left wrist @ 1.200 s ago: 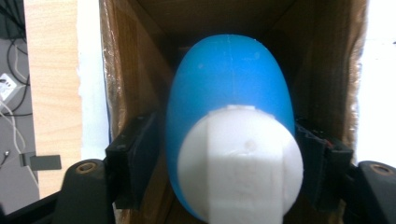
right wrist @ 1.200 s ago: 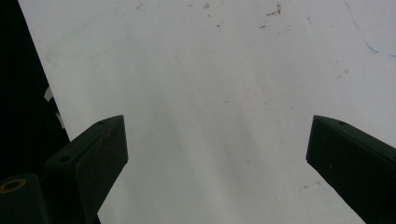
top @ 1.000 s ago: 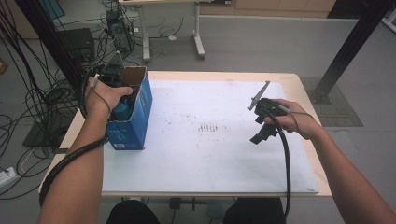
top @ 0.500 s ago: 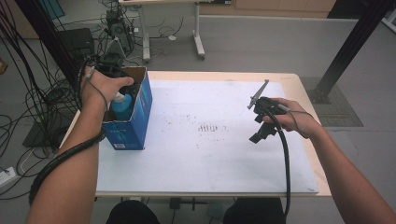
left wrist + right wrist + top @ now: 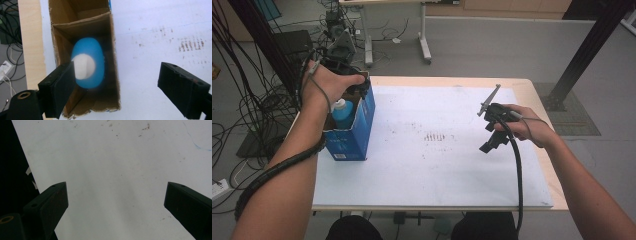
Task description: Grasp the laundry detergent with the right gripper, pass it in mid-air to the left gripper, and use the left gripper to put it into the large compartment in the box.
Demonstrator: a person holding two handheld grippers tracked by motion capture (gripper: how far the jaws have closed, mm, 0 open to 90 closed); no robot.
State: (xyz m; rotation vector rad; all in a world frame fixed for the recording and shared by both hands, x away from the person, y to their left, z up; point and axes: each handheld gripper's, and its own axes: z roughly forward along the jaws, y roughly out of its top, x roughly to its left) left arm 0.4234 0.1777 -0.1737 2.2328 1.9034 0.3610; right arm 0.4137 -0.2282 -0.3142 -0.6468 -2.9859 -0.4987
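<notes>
A blue cardboard box (image 5: 354, 135) stands open-topped at the table's left edge. Inside it, a blue bottle (image 5: 343, 112) with a white cap stands upright. My left gripper (image 5: 356, 89) hangs just above the box's far end. In the left gripper view I look down on the bottle (image 5: 87, 66) inside the box (image 5: 113, 45). The left gripper (image 5: 117, 82) has just been opening its jaws; they stand wide, above the bottle and pressing on nothing. My right gripper (image 5: 490, 142) hovers open over the white sheet (image 5: 437, 165) at the right, with nothing between its jaws (image 5: 116, 202).
The white sheet (image 5: 112, 157) covers most of the wooden table (image 5: 557, 195) and carries faint dark marks (image 5: 434, 136) near its middle. Cables (image 5: 242, 115) and gear crowd the floor to the left. A black post (image 5: 582, 55) rises beyond the far right corner.
My left hand has lifted up out of the box and its jaws have spread. The bottle, earlier covered by the hand, now shows standing in the box. The right hand has not moved.
</notes>
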